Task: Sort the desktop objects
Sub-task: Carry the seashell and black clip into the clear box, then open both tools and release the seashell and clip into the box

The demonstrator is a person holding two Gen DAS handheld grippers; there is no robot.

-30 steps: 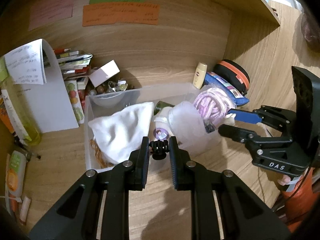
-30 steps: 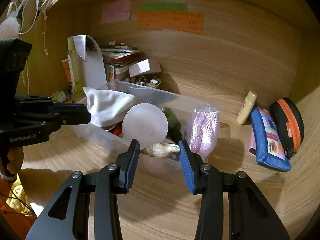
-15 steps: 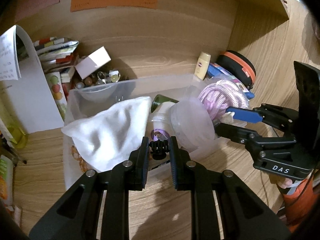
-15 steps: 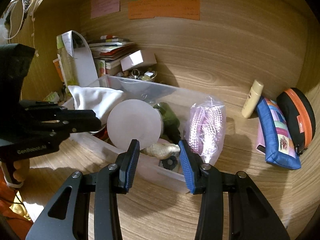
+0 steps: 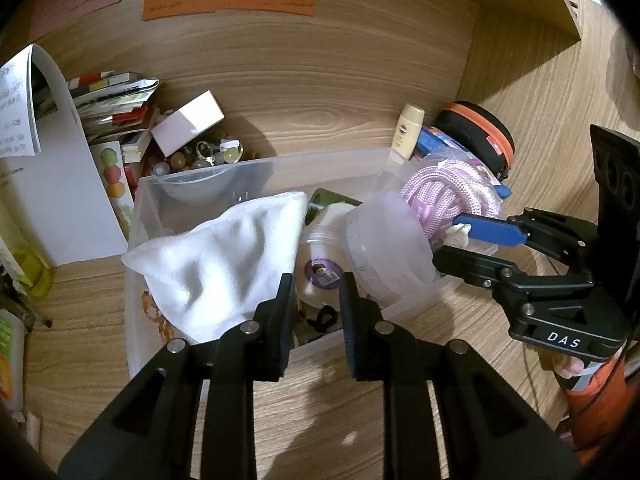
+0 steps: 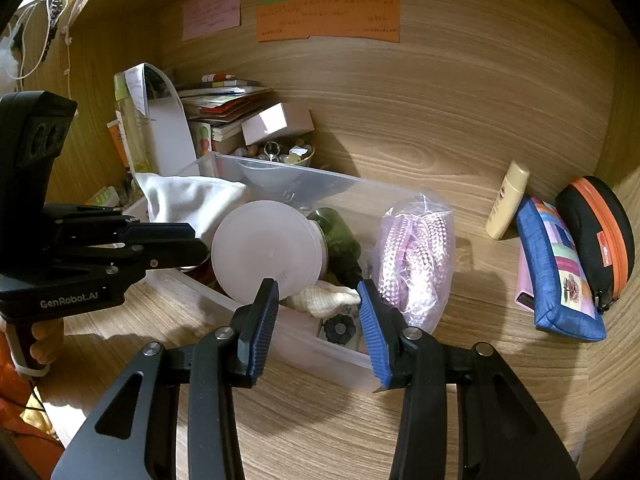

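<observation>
I have the seashell (image 6: 320,299) clamped end to end in my right hand-held gripper (image 6: 318,300), and it hangs just above the near rim of the clear plastic bin (image 6: 320,344), my landmark here. So the step in hand, as I judge it, is dropping the shell into the bin with the other sorted things. The next move calls for carrying it a little further in over the rim, past the frosted round lid (image 6: 268,246) that leans up inside the bin, and only then parting the fingers, or the shell may clip the rim and fall on the counter (image 6: 304,412).

My left hand-held gripper (image 5: 314,300) is over the bin's near wall too, its fingers close together with nothing between them; a small black piece (image 5: 322,318) lies in the bin right below them, beside the white cloth (image 5: 224,252).

Both hand-held grippers slant downward into the bin from the counter side. The bagged pink rope (image 6: 412,256) sits at the bin's right end, and the blue pouch (image 6: 556,268) lies well to the right of the bin.
</observation>
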